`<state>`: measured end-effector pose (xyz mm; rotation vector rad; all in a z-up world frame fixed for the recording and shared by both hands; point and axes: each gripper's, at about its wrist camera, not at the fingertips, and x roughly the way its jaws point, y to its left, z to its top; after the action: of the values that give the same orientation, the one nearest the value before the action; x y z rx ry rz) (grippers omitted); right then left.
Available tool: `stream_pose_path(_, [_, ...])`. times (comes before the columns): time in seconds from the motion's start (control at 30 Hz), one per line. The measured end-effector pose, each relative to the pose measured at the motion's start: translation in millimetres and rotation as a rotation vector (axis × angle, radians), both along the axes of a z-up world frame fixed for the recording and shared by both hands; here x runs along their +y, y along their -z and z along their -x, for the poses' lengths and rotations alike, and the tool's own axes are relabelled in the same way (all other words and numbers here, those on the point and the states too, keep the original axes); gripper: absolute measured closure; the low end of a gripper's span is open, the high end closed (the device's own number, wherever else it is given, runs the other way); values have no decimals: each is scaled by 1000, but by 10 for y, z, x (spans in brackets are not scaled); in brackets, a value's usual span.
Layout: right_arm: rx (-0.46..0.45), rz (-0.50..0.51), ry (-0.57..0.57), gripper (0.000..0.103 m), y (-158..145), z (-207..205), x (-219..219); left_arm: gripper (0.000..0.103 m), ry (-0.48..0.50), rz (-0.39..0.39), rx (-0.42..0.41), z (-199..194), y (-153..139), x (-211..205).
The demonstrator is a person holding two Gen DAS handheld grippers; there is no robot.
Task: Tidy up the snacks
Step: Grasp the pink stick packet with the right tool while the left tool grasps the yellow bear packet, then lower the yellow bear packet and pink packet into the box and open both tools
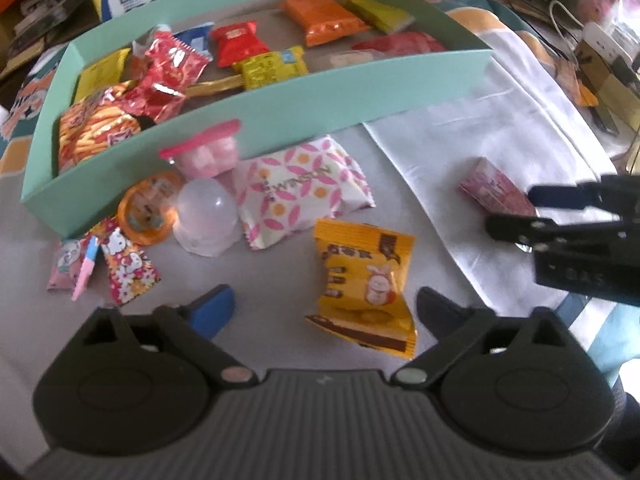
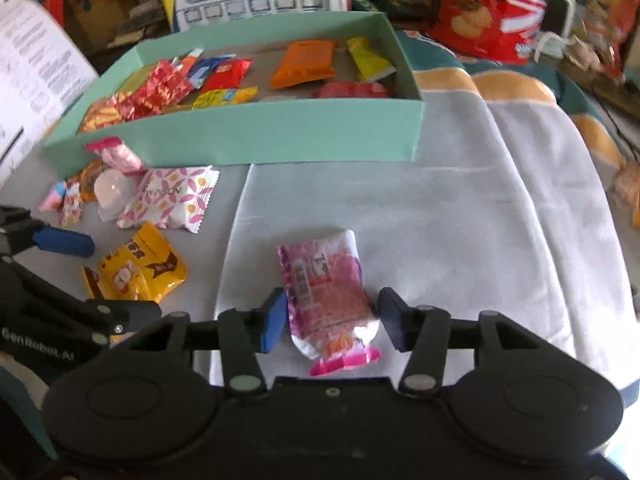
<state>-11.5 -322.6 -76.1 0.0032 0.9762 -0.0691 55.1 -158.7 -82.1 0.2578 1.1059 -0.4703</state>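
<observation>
While the mint-green box already holds a good share of the snacks, among them an orange packet, a yellow bar and several red foil wrappers, you are, I judge, somewhere past halfway, with a handful of pieces left on the grey cloth in front of it.

Your right gripper has its jaws part-way apart on either side of the pink sachet, which lies flat on the cloth; the blue pad looks to be at its edge, the other pad shows a small gap, so no firm grip is evident. Your left gripper stands with jaws wide apart around the yellow packet, touching it on neither side.

Also waiting just outside the box wall are the white-and-pink patterned pouch, a clear dome cup, a pink-lidded jelly cup, an orange-rimmed cup and two small cartoon-print sweets.

Both views are blurred, so printed labels are unreadable. The box's near wall hides part of its floor, and whether the sachet has left the cloth cannot be told.
</observation>
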Motion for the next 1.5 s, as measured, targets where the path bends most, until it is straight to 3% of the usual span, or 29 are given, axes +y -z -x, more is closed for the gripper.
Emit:
stream_pose_path(0.03, [-1,6,-3,49,3,-19,8,18,9,-18,-26,17,1,-28])
stream_pose_path(0.07, [-2,3,-4,51,4,-37,7,28,18,-25,-46,29,-1,-48])
stream_pose_path(0.1, [-4,4,-4,60,0,-40,7,47,29,-13,-63,37,-17,-54])
stream_pose_path(0.2, [3,-34,11,74,-49,-18,-16,56,52,-1,-70,51,-83,-58])
stream_pose_path(0.47, [-26,-170,81,74,-237,206,-72,56,14,121,-53,46,-376,159])
stream_pose_path(0.73, [-130,-232,93,74,-720,-102,-171,56,-28,188,-123,-287,-806,228])
stream_pose_path(1.03, [-151,-317,83,74,-906,-1041,-151,56,-99,181,-130,-1072,-964,146])
stream_pose_path(1.27, [-132,-359,84,74,-797,-1884,-102,56,-107,96,-134,-1811,-833,-34])
stream_pose_path(1.5, [-110,-378,95,72,-583,-2585,-120,57,-101,99,-117,-2365,-641,-166])
